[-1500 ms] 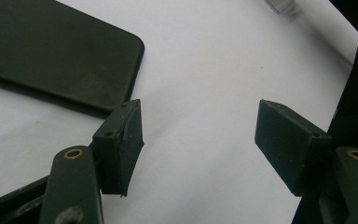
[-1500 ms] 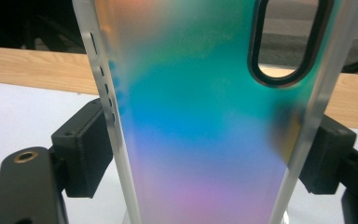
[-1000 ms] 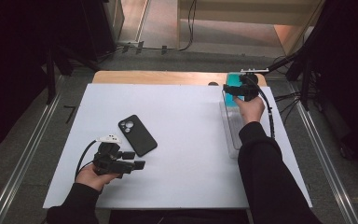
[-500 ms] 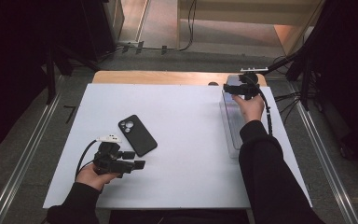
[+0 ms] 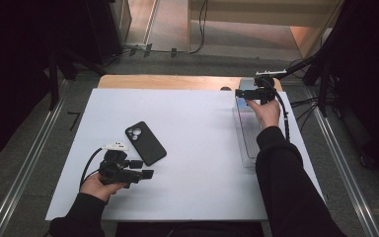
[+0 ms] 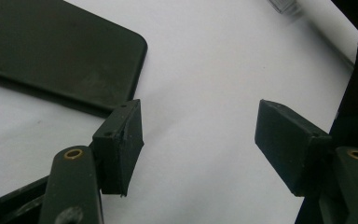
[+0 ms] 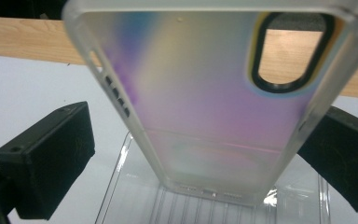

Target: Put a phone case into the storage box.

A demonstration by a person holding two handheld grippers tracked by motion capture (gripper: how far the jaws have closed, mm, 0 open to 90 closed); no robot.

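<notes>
Translucent iridescent phone case (image 7: 214, 98), pink-violet with blue and yellow tints and a dark-rimmed camera cutout, standing on its lower end in a clear ribbed plastic tray (image 7: 135, 205). Right gripper (image 7: 205, 154): jaws just opened wide, the left pad clear of the case, which stands between them. Behind: white tabletop (image 7: 23, 88), wooden strip (image 7: 23, 35).

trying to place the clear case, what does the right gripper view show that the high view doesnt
Right gripper view: an iridescent translucent phone case standing in the clear tray between the right gripper pads; the left pad is clear of its edge, jaws just opening.

High view: a black phone on the white table, with the open left gripper beside it.

Both: the tray and the table's wooden far edge.
</notes>
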